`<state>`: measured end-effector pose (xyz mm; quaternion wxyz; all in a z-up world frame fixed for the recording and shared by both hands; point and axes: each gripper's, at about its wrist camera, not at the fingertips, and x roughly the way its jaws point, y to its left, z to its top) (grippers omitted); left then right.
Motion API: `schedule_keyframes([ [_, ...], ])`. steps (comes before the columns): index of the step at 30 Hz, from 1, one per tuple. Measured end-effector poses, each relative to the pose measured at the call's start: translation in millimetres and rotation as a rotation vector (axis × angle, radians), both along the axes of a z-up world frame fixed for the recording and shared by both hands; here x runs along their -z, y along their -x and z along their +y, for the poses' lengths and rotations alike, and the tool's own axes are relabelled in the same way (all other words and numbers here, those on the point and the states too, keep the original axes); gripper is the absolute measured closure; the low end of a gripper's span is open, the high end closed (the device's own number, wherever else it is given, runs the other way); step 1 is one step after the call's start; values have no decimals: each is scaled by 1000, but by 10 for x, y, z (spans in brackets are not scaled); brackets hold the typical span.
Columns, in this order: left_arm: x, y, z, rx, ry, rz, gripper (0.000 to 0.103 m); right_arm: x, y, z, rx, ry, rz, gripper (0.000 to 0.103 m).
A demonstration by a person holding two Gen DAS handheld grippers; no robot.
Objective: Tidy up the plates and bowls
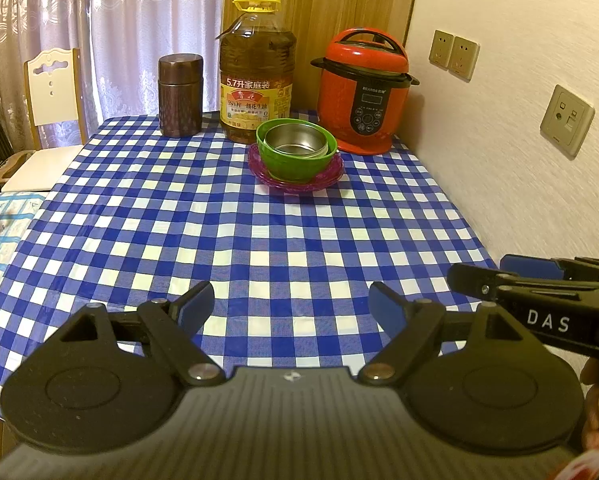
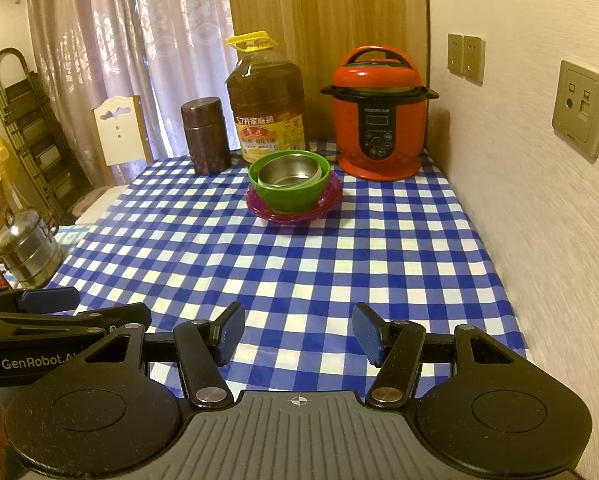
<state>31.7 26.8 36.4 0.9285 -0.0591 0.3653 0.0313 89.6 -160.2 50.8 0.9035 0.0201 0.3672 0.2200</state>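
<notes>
Both grippers hover low at the near table edge — left gripper (image 1: 291,308) and right gripper (image 2: 298,336) spread, holding nothing. Far back, steel bowl (image 1: 297,140) sits in green bowl (image 1: 295,160) on pink plates (image 1: 327,180) — seemingly stacked; approach level, grip rims squarely.

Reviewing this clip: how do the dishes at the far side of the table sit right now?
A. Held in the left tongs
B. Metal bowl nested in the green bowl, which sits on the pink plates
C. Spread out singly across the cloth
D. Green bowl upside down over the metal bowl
B: the metal bowl sits inside the green bowl on the pink plates, while both tongs hang open and empty.
</notes>
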Motion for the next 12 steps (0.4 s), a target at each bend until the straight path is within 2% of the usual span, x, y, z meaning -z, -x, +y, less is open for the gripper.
schedule_keyframes([
  [12,17,-6,6,-7,15,-6,20,6,-14,-7,2,-1,2,43],
])
